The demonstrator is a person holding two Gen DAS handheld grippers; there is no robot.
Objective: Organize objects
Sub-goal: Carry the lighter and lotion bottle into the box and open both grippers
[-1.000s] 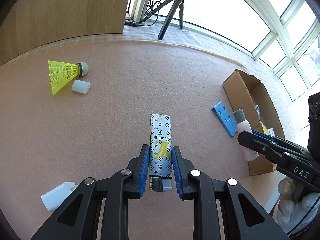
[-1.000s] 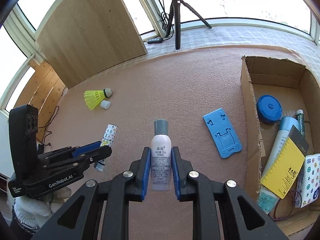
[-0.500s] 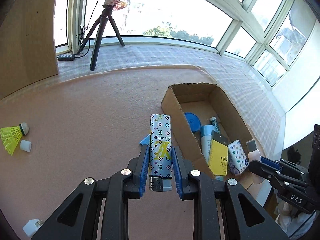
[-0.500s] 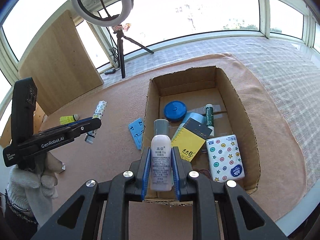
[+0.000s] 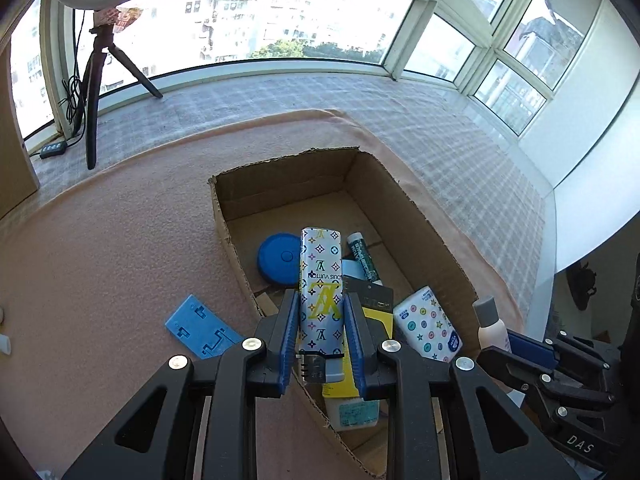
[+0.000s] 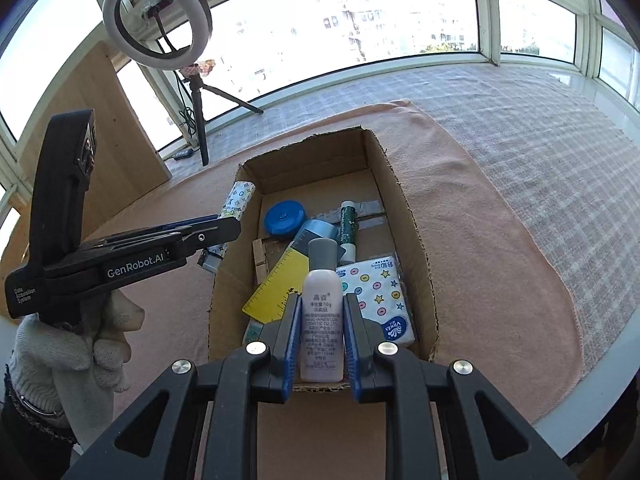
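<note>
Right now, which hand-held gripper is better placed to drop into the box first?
Right, probably. Its bottle hangs over the cardboard box interior, while the left hand-held gripper holds its lighter near the box's left wall.

We see a curved bay window (image 6: 340, 20), bright daylight, buildings outside. Ring light (image 6: 157, 14) on tripod (image 5: 96, 92) by the sill, wooden panel (image 6: 100, 128) left, pink mat (image 5: 100, 248) over checked cloth (image 6: 520, 120).

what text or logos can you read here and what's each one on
"LOUIS VUITTON", "LV": patterned white lighter in left gripper
"GenRobot.AI": black left gripper body
"DAS": black right gripper body
"Vinda": star-printed tissue pack
Pale pink bottle in right gripper: print too small
</note>
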